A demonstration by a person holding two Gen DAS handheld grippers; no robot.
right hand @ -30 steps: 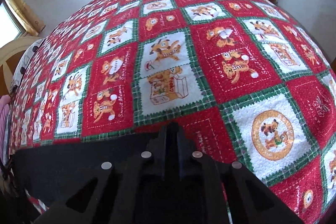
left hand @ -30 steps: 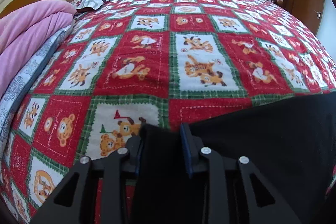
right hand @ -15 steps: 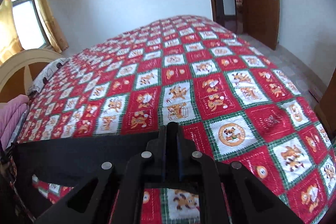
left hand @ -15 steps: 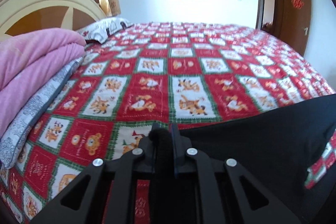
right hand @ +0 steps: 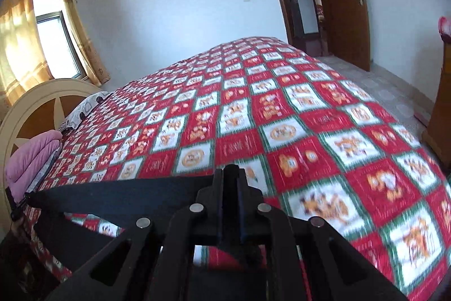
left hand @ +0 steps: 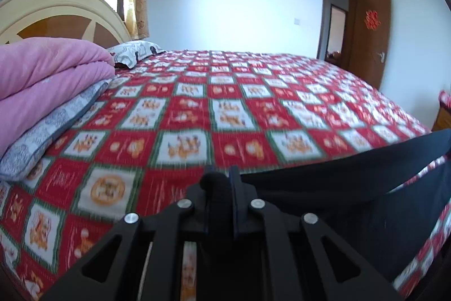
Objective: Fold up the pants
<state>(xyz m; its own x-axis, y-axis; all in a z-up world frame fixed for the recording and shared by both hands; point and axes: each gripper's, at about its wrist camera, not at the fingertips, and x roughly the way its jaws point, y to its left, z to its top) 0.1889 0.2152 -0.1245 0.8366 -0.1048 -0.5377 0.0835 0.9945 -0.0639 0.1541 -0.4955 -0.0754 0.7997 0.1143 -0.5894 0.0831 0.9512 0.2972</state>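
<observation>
The black pants (left hand: 352,188) are held up over the near edge of the bed (left hand: 239,109), stretched as a dark band between the two grippers. In the left wrist view the left gripper (left hand: 219,182) is clamped on a bunched corner of the fabric, a small dark roll of cloth being pinched between its fingers (left hand: 234,188); from there the cloth runs off to the right, above the quilt. In the right wrist view the right gripper (right hand: 231,182) is closed on the other end of the same edge, its jaws pressed together with the cloth between them, and the band is seen running away to the left, toward the near corner of the bed by the headboard (right hand: 36,109). The lower part of the garment hangs down in front of the bed (how far cannot be told, since it leaves the picture).

The bed is covered by a red, white and green patchwork quilt with bear motifs, blurred in both views. At the head of the bed a folded pink blanket (left hand: 48,72) is stacked on a grey patterned pillow (left hand: 50,129), and a second, black-and-white pillow (left hand: 132,52) lies beyond it against the headboard. Behind the head of the bed a curtained window (right hand: 53,38) is seen; past the far side of the bed a brown door (right hand: 341,2) stands open.
</observation>
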